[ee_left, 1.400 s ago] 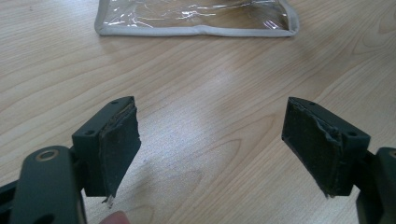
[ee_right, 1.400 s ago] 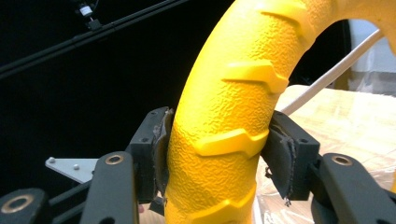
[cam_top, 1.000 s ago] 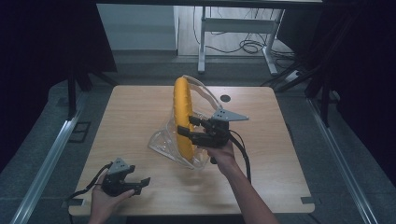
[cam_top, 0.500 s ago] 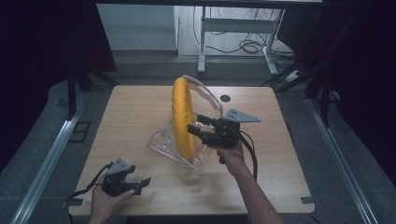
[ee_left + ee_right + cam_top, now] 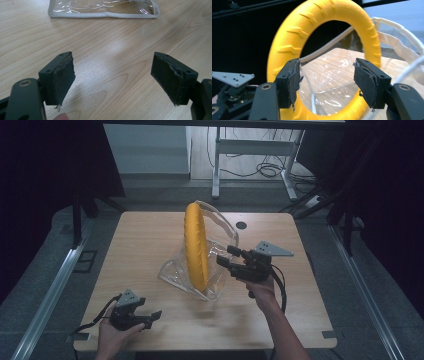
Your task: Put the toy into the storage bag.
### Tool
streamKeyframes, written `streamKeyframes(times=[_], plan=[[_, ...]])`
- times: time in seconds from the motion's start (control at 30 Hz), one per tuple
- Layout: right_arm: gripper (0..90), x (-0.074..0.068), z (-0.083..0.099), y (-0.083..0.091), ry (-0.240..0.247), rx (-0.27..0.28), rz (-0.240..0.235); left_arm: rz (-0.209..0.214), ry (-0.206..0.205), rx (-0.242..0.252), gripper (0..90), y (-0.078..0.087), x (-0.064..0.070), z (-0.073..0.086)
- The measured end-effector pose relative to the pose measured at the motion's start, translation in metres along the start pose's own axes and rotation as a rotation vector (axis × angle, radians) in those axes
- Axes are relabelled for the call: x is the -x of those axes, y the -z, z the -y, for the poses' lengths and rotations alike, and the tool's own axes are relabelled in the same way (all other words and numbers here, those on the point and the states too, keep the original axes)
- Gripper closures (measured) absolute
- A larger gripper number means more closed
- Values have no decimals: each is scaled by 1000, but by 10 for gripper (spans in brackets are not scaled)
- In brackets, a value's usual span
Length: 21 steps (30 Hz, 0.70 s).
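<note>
A yellow ring point(image 5: 196, 245) stands upright on its edge inside a clear plastic bag point(image 5: 220, 275) with white trim, at the middle of the wooden table point(image 5: 150, 235). My right gripper point(image 5: 227, 256) is open just to the right of the bag, its jaws pointing left at the ring point(image 5: 287, 45). The right gripper point(image 5: 328, 75) holds nothing. The bag's trimmed rim point(image 5: 402, 37) curves behind the ring. My left gripper point(image 5: 150, 316) rests open near the table's front left edge. The left gripper point(image 5: 112, 72) faces the bag's lower edge point(image 5: 100, 13) over bare wood.
A black round hole point(image 5: 241, 225) sits in the tabletop at the back right. Behind the table stand a desk frame and loose cables point(image 5: 260, 167) on the floor. A metal rail point(image 5: 50, 295) runs along the floor at the left.
My right gripper has drawn back a little to the right, away from the ring and bag. The ring stays upright. The left gripper has not moved.
</note>
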State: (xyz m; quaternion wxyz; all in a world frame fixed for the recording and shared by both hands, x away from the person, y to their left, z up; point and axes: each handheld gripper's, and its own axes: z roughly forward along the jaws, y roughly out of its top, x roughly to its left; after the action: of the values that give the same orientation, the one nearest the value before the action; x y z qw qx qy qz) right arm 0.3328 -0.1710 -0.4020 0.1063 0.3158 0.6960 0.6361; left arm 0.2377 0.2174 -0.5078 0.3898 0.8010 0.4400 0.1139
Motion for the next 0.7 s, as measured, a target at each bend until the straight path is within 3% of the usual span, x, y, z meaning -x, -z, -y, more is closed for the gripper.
streamKeyframes(times=[0.4, 0.7], plan=[[376, 18, 18, 21, -20, -8, 67, 4, -3, -7, 188, -1, 0, 0], [377, 22, 21, 27, -26, -4, 76, 7, 0, -9, 188, -2, 1, 0]])
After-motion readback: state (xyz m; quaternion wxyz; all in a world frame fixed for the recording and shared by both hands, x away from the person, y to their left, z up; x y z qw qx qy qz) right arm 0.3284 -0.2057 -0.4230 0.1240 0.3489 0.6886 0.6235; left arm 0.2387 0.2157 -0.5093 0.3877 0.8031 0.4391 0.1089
